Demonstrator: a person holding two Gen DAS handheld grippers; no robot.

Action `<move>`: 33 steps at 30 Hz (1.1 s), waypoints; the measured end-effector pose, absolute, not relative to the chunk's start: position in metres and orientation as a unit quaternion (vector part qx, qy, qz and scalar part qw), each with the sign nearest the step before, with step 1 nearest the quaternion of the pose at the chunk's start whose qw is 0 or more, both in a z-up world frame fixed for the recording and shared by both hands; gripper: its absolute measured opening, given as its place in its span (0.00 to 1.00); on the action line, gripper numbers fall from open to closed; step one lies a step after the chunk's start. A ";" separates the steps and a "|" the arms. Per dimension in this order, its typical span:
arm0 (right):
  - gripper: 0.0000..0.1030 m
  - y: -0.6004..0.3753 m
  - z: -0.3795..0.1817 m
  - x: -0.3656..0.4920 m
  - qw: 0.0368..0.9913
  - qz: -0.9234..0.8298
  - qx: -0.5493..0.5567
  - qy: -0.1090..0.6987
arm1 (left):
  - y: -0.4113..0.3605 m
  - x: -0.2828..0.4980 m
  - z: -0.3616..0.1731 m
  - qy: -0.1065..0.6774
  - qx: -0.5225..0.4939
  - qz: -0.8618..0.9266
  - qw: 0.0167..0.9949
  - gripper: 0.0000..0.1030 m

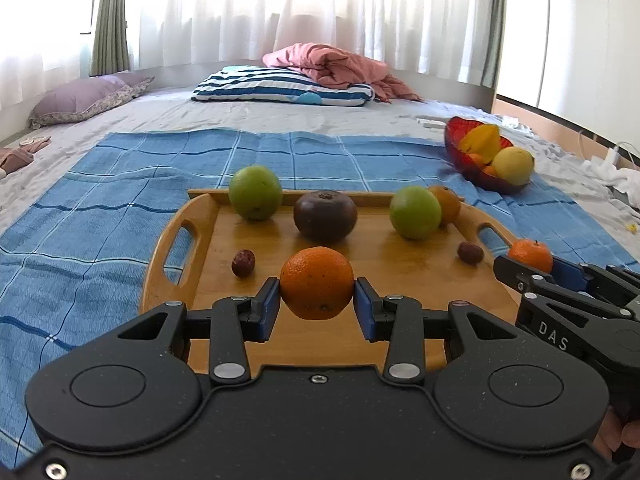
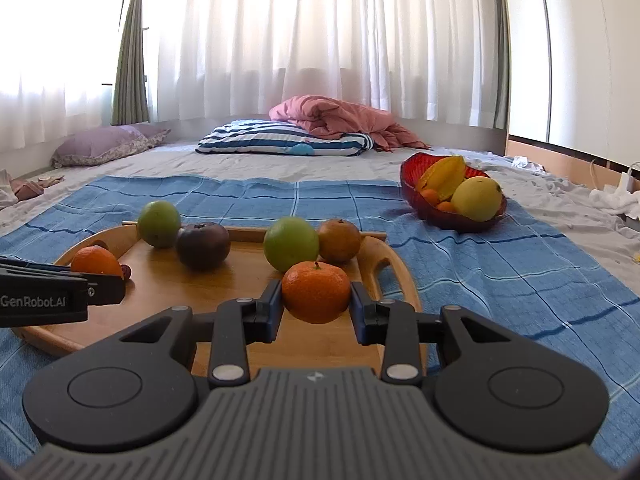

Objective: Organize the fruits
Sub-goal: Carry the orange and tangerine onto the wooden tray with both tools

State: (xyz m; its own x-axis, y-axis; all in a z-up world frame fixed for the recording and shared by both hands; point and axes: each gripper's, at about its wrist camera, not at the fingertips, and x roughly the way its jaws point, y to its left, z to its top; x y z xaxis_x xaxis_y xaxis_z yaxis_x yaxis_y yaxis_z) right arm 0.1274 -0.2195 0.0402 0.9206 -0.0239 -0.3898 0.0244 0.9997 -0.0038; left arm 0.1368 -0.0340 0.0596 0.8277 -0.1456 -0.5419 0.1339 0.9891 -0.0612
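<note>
My left gripper [image 1: 317, 304] is shut on an orange [image 1: 317, 282] and holds it above the wooden tray [image 1: 200, 216]. My right gripper [image 2: 316, 304] is shut on a tangerine [image 2: 316, 291] over the tray's right side [image 2: 394, 272]; it shows at the right of the left wrist view [image 1: 531, 255]. On the tray lie two green apples [image 1: 255, 192] [image 1: 415, 212], a dark purple fruit [image 1: 325, 215], a brownish orange fruit [image 1: 447, 204] and two small dark red fruits [image 1: 243, 263] [image 1: 470, 252]. A red bowl [image 2: 416, 196] holds a starfruit [image 2: 442, 178], a yellow fruit [image 2: 478, 199] and small oranges.
The tray stands on a blue checked cloth [image 1: 100, 208] spread over a bed. A striped pillow [image 1: 280, 88], a pink blanket [image 1: 336, 64] and a purple pillow [image 1: 84, 98] lie at the far end under white curtains. Cables and white cloth lie at the right edge [image 2: 616, 196].
</note>
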 end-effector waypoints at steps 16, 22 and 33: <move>0.38 -0.223 0.037 0.170 0.971 -0.003 0.034 0.238 | -0.031 0.178 0.050 0.310 -0.018 -0.070 0.948 0.37; 0.38 -0.223 0.034 0.189 0.966 0.002 0.031 0.258 | -0.030 0.194 0.045 0.321 -0.021 -0.065 0.944 0.37; 0.38 -0.225 0.026 0.216 0.956 0.009 0.045 0.289 | -0.028 0.217 0.032 0.339 -0.021 -0.056 0.939 0.37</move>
State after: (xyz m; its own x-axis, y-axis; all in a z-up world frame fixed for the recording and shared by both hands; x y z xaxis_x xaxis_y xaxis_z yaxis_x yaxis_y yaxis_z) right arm 0.2158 -0.2253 0.0255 0.8327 0.0425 -0.5521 0.0098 0.9958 0.0915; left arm 0.2172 -0.0280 0.0316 0.7637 -0.1188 -0.6345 0.0907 0.9929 -0.0767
